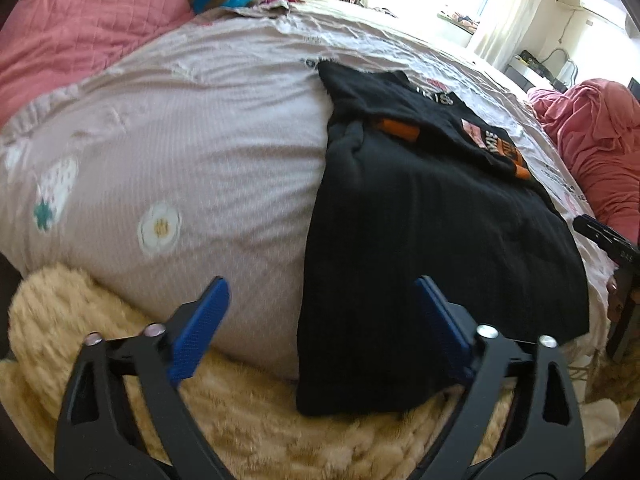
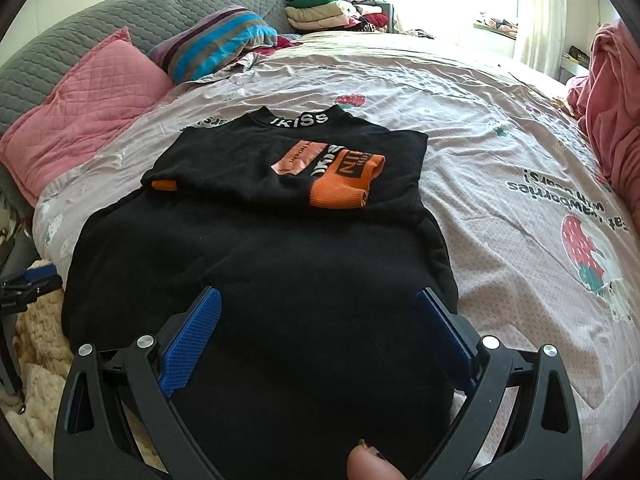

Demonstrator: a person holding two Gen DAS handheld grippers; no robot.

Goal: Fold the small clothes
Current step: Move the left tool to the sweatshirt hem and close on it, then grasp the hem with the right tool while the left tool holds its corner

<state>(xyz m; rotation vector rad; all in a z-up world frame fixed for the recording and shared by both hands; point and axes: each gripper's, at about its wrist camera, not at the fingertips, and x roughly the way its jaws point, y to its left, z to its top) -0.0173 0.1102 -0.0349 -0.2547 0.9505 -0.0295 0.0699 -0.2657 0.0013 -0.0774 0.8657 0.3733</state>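
Left fingers [image 1: 322, 308] open, nothing between the pads. They hang over the near edge of the bed [image 1: 180, 128], straddling the shirt's [image 1: 420, 232] left hem corner: left pad over the pink sheet, right pad over black cloth. No contact that I can see. Fuzzy cream blanket [image 1: 240, 412] below the bed edge, right under me.

Pink quilted pillow [image 2: 88, 120] at far left on the bed, grey quilt [image 2: 100, 28] behind it, striped roll [image 2: 224, 40] next to that. Folded stack of clothes [image 2: 328, 8] at the far end, near the window.

Shirt is mid-bed, black, lying flat, collar away from me, hem hanging at the near edge. Both sleeves are folded in across the chest; orange cuffs show, a small one on the left [image 2: 164, 185], a larger one on the right [image 2: 346, 184] lying over the chest print. White lettering on the collar band.

Right fingers [image 2: 320, 308] also open and empty, over the lower middle of the shirt, both pads above black cloth. Can't tell if they touch it. Fingertip of my hand [image 2: 370, 466] shows at the bottom between the finger arms.

Crumpled pink blanket [image 2: 612, 100] at the far right edge of the bed.
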